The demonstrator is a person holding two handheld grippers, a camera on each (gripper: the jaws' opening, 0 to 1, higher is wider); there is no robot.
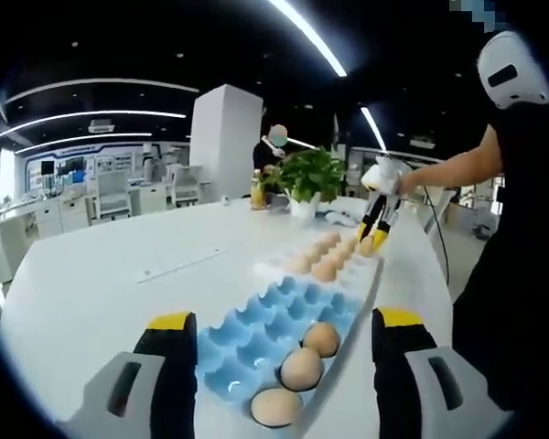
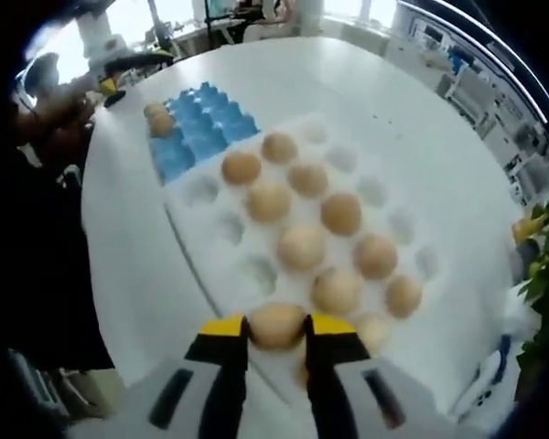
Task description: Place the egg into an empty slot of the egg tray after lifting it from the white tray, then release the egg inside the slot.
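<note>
My right gripper (image 2: 277, 337) is shut on a tan egg (image 2: 276, 318) at the near edge of the white tray (image 2: 220, 265), which holds several more eggs. From the left gripper view the right gripper (image 1: 376, 234) hangs over the white tray's (image 1: 273, 266) far end, held by a person's hand. The blue egg tray (image 1: 247, 334) lies between my left gripper's (image 1: 284, 340) wide-open jaws, with three eggs (image 1: 301, 369) along its right side and the other slots bare. The blue egg tray (image 2: 201, 123) lies beyond the white tray in the right gripper view.
Both trays sit on a large white round table (image 1: 119, 274). A potted plant (image 1: 309, 174) and an orange bottle (image 1: 256, 192) stand at its far edge, with a seated person behind them. The person holding the grippers stands on the right (image 1: 522, 256).
</note>
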